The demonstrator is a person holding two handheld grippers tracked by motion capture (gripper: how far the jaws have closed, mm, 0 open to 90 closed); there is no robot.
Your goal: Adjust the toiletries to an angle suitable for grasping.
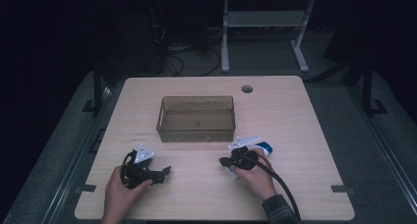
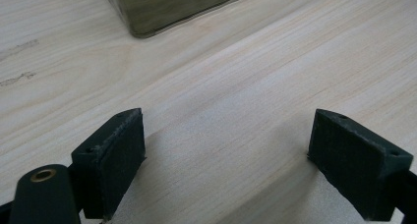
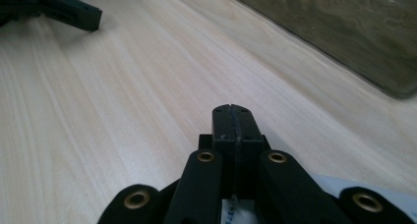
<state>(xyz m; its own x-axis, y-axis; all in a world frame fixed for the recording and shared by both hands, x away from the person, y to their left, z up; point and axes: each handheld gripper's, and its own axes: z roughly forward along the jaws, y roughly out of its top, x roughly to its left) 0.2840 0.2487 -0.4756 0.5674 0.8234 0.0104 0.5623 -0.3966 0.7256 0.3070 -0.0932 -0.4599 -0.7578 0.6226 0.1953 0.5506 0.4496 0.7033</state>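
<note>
My left gripper (image 1: 158, 166) rests low over the wooden table (image 1: 295, 126) at the front left, held by a hand. Its jaws stand wide open (image 2: 226, 150) with only bare wood between them. My right gripper (image 1: 223, 161) lies at the front centre-right, pointing left, its pads pressed together (image 3: 232, 118) on nothing. In the right gripper view, the left gripper's (image 3: 74, 13) dark finger lies on the wood at the top left. A white and blue piece (image 1: 264, 146) sits by the right hand; what it is I cannot tell.
A translucent brownish bin (image 1: 196, 133) stands in the middle of the table, just beyond both grippers, and looks empty. Its corner (image 2: 172, 3) and wall (image 3: 344, 27) appear in the gripper views. A cable hole (image 1: 247, 89) sits at the far edge. Desk legs stand beyond.
</note>
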